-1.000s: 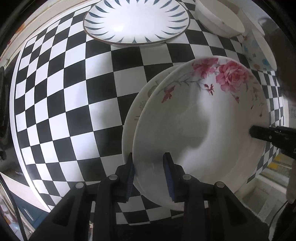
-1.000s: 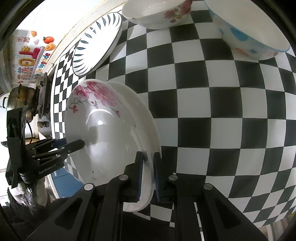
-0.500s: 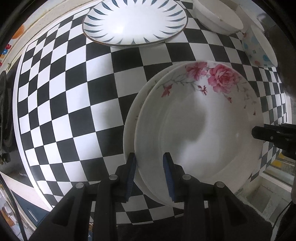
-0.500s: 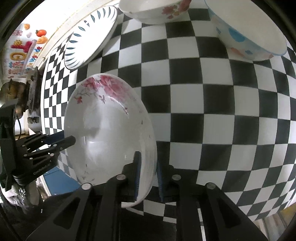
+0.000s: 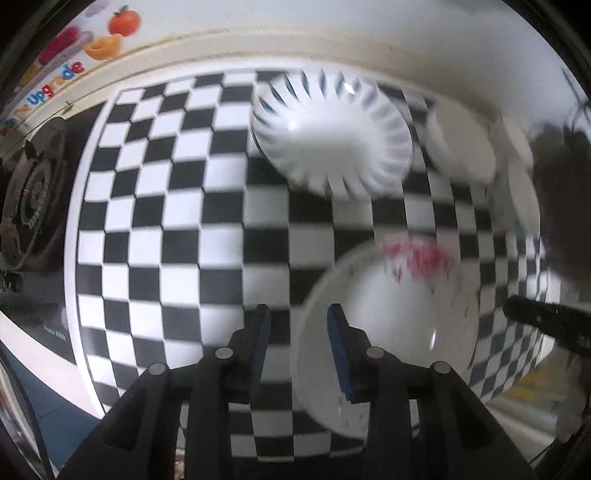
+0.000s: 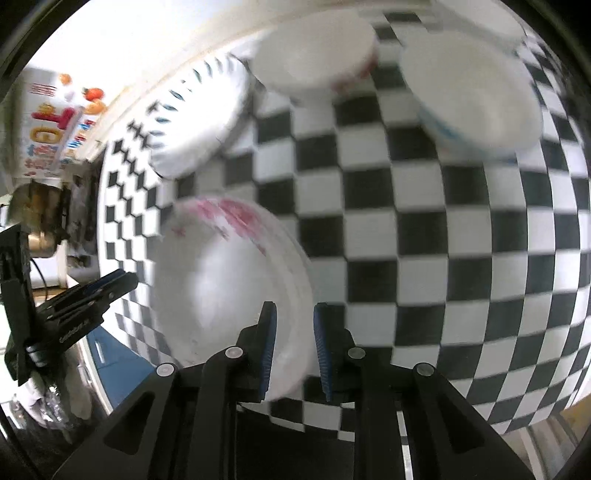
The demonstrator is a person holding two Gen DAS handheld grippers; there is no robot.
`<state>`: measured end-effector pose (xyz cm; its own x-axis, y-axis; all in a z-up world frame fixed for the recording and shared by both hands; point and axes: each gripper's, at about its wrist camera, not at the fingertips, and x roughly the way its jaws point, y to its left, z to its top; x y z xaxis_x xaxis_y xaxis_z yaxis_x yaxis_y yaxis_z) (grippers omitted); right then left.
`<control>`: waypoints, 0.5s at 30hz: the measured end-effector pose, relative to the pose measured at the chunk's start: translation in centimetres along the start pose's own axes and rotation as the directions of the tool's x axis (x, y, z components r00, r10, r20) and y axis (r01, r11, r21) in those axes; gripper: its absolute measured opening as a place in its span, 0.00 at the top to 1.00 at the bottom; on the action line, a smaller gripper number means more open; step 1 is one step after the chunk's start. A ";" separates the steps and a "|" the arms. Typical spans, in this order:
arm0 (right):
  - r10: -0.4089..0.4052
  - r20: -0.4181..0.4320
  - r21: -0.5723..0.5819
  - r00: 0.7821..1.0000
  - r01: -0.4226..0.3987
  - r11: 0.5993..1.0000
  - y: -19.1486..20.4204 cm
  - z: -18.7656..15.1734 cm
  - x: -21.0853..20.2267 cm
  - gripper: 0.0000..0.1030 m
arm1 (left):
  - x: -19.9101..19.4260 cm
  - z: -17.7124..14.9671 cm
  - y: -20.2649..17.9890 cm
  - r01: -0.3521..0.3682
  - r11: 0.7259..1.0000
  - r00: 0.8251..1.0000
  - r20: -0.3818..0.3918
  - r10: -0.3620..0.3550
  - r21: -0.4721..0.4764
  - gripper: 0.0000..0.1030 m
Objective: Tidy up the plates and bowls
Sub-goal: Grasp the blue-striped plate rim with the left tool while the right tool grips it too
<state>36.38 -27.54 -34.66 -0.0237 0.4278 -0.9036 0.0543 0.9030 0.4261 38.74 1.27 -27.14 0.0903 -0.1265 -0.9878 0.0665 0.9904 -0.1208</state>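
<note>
where the checkered tabletop (image 5: pixel 177 229) ends, white wall (image 5: pixel 369 22), fruit stickers (image 5: pixel 110 33)

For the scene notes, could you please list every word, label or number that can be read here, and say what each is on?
"Upgrade": coloured letters on the wall sticker behind the counter, left wrist view.
Large red and yellow characters on the same sticker, right wrist view: blurred, unreadable.
White lettering on the left gripper: too blurred to read.
Plates and bowls: no text.

- Left wrist view looks straight down over the checkered table (image 5: pixel 166 229), toward its back edge.
- Right wrist view tilts steeply down across it.
- Both share the rose plate (image 5: pixel 399 314) (image 6: pixel 221 280) and striped plate (image 5: pixel 332 136) (image 6: pixel 199 122).
</note>
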 end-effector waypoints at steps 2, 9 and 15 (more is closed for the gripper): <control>0.038 0.017 -0.016 0.999 -0.038 0.999 1.4 1.8 -0.8 0.67 | -0.1 1.8 0.9 0.008 1.000 1.000 0.008 -0.007 -0.026 0.70; 0.120 0.033 0.058 0.992 -0.122 0.991 4.7 9.6 1.8 0.66 | 2.1 8.8 2.8 0.069 0.995 0.997 -0.013 -0.071 -0.075 0.71; 0.041 0.047 0.151 0.998 -0.048 0.987 5.0 13.8 6.1 0.66 | 5.3 14.5 2.5 0.030 0.999 0.998 -0.059 -0.028 0.022 0.71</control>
<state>50.27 -20.90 -38.65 0.0251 0.4624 -0.8863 0.2057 0.8652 0.4572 53.79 2.31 -31.25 0.0291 -0.1510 -0.9881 0.0906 0.9849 -0.1479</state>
